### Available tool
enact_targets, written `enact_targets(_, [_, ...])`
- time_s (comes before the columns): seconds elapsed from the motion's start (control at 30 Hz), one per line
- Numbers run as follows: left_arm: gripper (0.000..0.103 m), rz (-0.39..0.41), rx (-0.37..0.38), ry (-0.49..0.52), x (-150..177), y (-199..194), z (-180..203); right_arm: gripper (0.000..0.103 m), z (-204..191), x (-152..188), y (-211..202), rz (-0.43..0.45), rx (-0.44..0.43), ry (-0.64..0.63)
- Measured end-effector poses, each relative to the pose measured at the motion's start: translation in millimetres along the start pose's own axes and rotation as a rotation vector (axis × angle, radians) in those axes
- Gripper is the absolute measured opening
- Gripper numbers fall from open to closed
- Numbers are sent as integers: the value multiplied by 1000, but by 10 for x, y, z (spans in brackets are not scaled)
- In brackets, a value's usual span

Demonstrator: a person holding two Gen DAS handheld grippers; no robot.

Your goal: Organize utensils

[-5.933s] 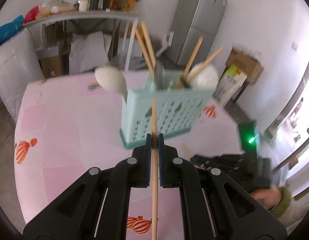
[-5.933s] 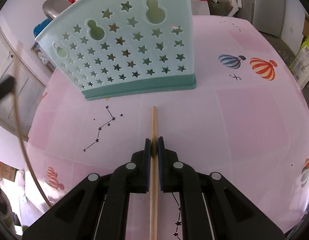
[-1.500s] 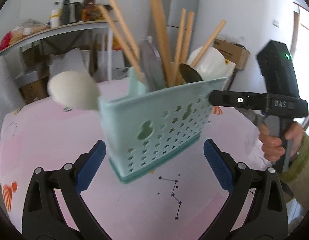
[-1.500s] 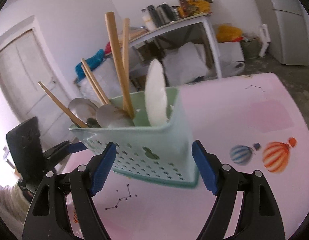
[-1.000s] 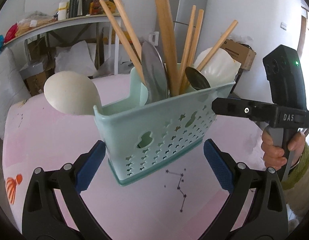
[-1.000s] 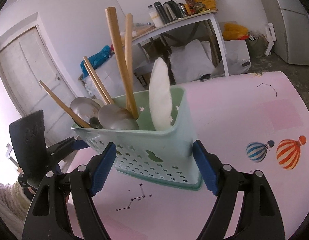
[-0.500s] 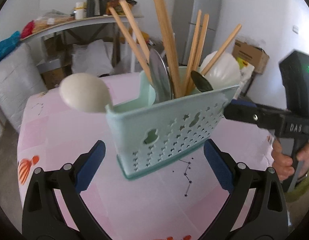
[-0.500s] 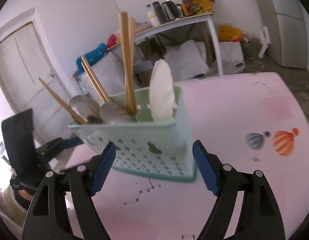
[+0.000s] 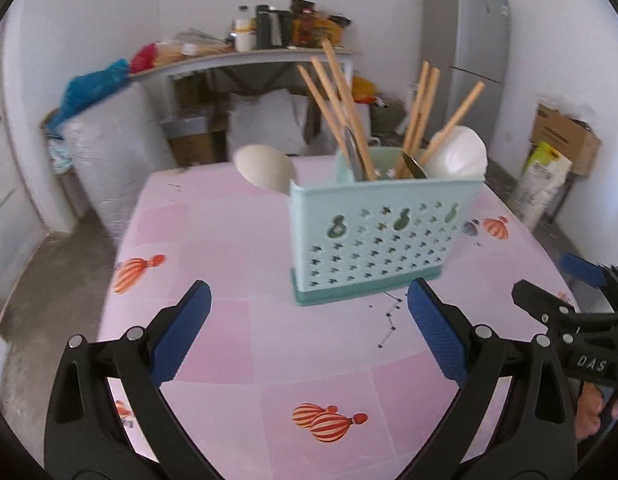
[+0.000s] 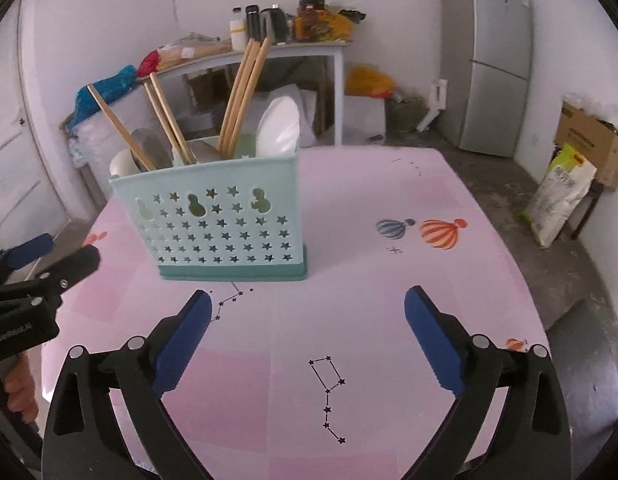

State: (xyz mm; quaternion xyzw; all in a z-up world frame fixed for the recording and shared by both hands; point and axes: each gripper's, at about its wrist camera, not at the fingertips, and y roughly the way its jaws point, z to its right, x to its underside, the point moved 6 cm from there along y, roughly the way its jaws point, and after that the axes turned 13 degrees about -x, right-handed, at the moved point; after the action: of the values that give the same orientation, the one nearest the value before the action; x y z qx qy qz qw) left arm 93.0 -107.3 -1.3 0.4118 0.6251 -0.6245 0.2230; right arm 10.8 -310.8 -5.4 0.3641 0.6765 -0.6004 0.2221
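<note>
Right now the pale mint-green plastic utensil caddy w/ star and gourd cut-outs [image 10: 225,220] stands upright on the pink balloon-print tablecloth [image 10: 389,320], toward the far middle of the table, ahead of both claws and apart from them. It's loaded: long bare-wood chopsticks [image 10: 245,92] splay out the top, plus a white plastic rice paddle [image 10: 279,128], a steel spoon bowl [image 10: 147,146] and a cream ladle head [image 9: 265,168] poking over one end. My left gripper [image 9: 309,320] is spread wide w/ nothing between the pads; the right gripper [image 10: 307,324] is opening to full spread, also empty. Handling, as I judge it: thin-walled plastic, light, prob. flexes if squeezed mid-panel, and smooth enough to slip. Top-heavy too w/ those tall sticks, so a tilt could tip them out. If it needs shifting I'd take it by the short end walls, low near the darker base rim [image 10: 233,272], one claw per end, gentle squeeze. Single chopsticks are stiff, light; pinch mid-shaft.
</note>
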Motion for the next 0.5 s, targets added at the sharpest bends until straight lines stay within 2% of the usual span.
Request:
enact_targets(0.23, [95, 8, -157, -17, -71, -42, -203, 96, -27, -38, -136, 23, 53, 5])
enact_targets(0.5, [95, 0, -230, -56, -53, -60, -410, 96, -63, -60, -176, 36, 66, 6])
